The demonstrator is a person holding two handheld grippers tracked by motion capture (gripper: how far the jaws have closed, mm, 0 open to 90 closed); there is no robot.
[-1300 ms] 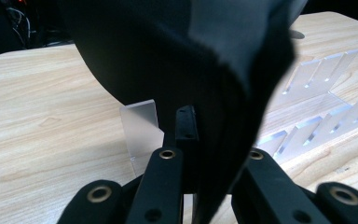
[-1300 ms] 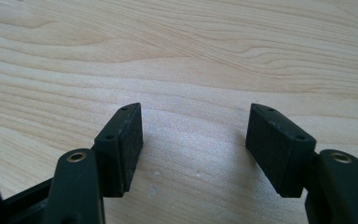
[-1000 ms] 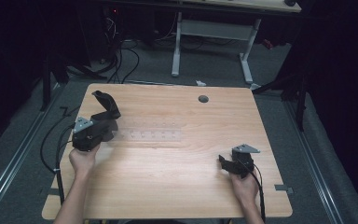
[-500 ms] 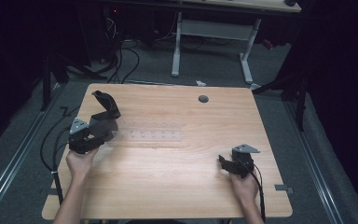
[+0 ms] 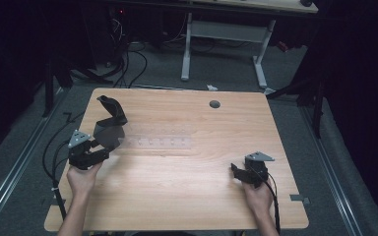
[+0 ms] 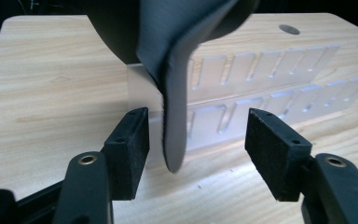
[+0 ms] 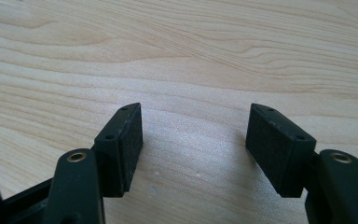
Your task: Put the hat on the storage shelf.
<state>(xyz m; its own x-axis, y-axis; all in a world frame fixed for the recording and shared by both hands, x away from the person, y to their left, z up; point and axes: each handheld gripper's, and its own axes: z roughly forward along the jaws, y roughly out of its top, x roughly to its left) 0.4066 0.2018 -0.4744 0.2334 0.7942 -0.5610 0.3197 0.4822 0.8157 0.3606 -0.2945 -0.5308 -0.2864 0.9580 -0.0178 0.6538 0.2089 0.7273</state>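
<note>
A black curved thing (image 5: 110, 127) with an upright flap stands at the left end of a clear slotted rack (image 5: 160, 142) lying flat on the wooden table (image 5: 187, 196). My left gripper (image 5: 101, 150) sits just in front of it. In the left gripper view the black thing's thin edge (image 6: 175, 70) hangs between the pads, close to the left pad (image 6: 130, 140), touching neither; the jaws have just been opening. The rack (image 6: 261, 88) lies behind. My right gripper (image 5: 236, 172) rests open near the right front, over bare wood (image 7: 193, 135).
A round cable hole (image 5: 214, 104) sits near the table's far edge. Cables trail off the left side onto the floor. A white desk frame (image 5: 226, 34) stands beyond the table.
The left gripper has opened and let go of the black thing, then drawn back a little toward the person. The black thing stays on the rack's end. The right gripper has not moved.
</note>
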